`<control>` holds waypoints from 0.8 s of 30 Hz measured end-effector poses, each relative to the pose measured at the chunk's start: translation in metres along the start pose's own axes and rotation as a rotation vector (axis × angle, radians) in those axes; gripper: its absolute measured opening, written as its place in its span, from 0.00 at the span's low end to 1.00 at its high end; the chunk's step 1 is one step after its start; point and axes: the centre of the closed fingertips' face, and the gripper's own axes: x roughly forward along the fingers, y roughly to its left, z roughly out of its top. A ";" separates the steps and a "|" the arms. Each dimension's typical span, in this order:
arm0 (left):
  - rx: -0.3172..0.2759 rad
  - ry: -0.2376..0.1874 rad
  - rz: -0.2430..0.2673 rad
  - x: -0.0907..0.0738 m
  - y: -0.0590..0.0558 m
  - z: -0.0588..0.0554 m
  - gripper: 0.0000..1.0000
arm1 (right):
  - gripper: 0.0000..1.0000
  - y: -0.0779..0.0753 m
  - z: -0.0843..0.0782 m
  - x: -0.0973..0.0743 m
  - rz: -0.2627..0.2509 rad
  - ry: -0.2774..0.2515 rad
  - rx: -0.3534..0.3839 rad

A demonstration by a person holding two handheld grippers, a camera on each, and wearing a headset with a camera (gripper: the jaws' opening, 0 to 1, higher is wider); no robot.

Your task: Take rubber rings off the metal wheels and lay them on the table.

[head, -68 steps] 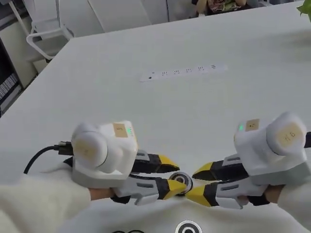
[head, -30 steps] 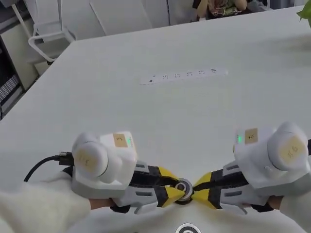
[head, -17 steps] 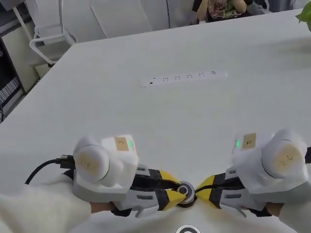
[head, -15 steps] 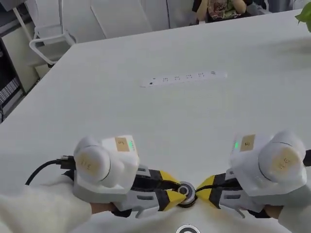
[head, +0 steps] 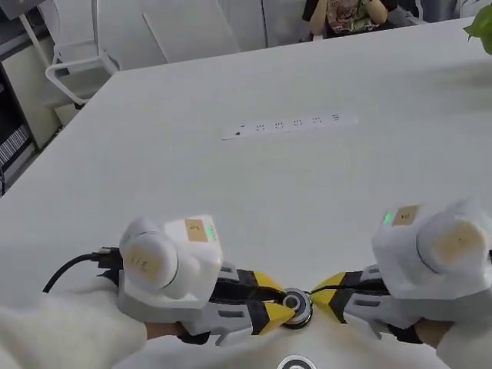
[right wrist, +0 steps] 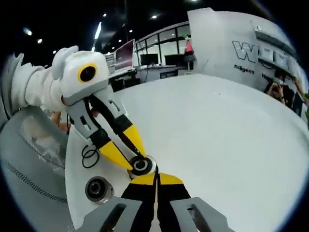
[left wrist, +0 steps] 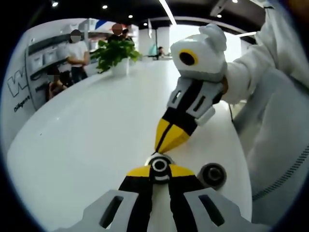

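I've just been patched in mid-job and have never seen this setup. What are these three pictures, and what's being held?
There is no robot arm here: a person holds a two-jaw tool with yellow-and-black jaws in each hand. The rectangular picture comes from a headset camera looking down at the white table. The two round pictures come from cameras riding on the grippers, each looking along its own jaws. The left gripper is closed on a small metal wheel with a black rubber rim. The right gripper has its jaws shut at that wheel's edge; whether they pinch the rubber I cannot tell. On the table lie a second wheel, loose black rubber rings and a white power strip.
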 end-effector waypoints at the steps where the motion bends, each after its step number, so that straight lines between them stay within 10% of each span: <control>1: -0.001 0.000 0.000 0.000 0.000 0.000 0.12 | 0.00 0.000 0.001 0.000 0.012 -0.013 0.033; 9: 0.005 -0.001 -0.002 0.000 -0.001 0.000 0.12 | 0.00 0.000 0.004 -0.003 0.166 -0.104 0.501; 24: 0.024 0.001 -0.004 0.001 -0.003 0.001 0.12 | 0.00 0.012 0.008 -0.004 0.193 -0.086 0.487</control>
